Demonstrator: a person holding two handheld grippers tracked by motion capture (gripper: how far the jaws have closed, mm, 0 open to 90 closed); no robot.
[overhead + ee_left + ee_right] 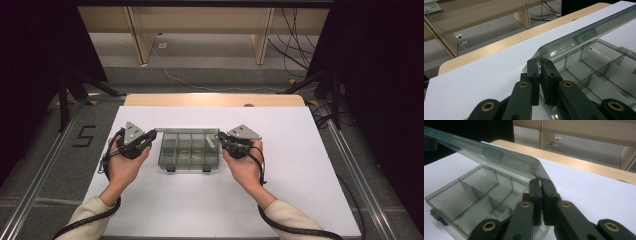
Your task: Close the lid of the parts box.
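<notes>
Box: clear compartment box, long axis across counter.
Lid: half raised, between both hands.
Left tongs: pinching lid corner.
Right tongs: pinching opposite corner.

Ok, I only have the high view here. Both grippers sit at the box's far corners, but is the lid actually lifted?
Observer: Yes. In the right gripper view the clear lid is raised at a slant above the compartment box.
Operator: Is the right gripper gripping it?
Observer: Its jaws are pinched on the lid's corner edge.
Operator: And the left?
Observer: The left gripper is likewise shut on the lid's other corner.
Operator: Anything inside?
Observer: The left gripper view shows a small white labelled strip in one far compartment.
</notes>
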